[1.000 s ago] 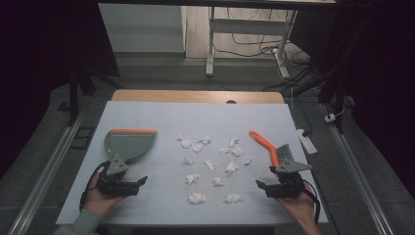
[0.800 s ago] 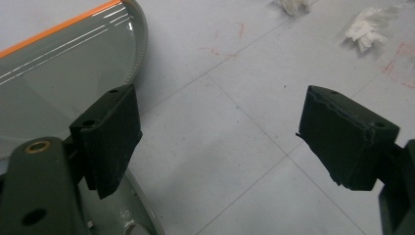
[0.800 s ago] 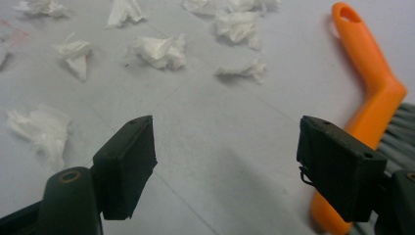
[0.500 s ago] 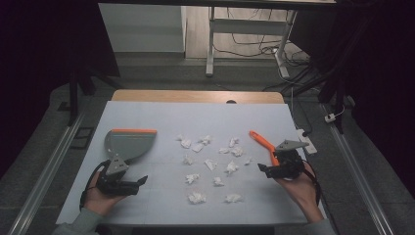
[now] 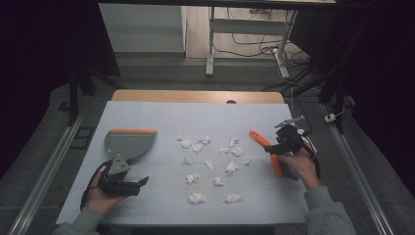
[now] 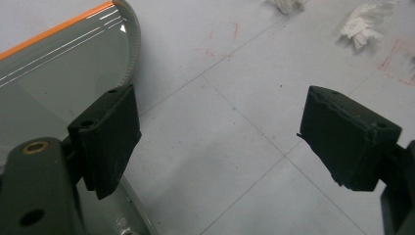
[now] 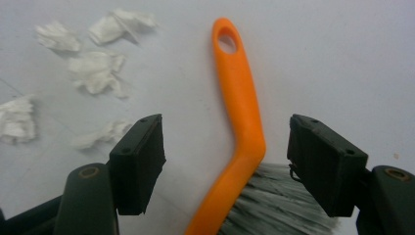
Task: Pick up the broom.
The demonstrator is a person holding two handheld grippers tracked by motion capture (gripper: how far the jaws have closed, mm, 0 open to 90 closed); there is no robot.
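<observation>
We hold the right claw [image 7: 225,164] wide open over the brush [image 7: 241,122], with one jaw on each side of the bend in its orange handle; neither jaw touches it. The brush lies flat on the tabletop [image 5: 161,115], at the right of the scattered paper scraps [image 5: 210,164], with its grey bristles [image 7: 274,205] near the claw and its handle loop pointing away. We hold the left claw [image 6: 218,142] wide open and empty at the near left of the tabletop. Its left jaw stands over the rear edge of the grey dustpan [image 5: 128,143], whose orange lip faces away from us.
</observation>
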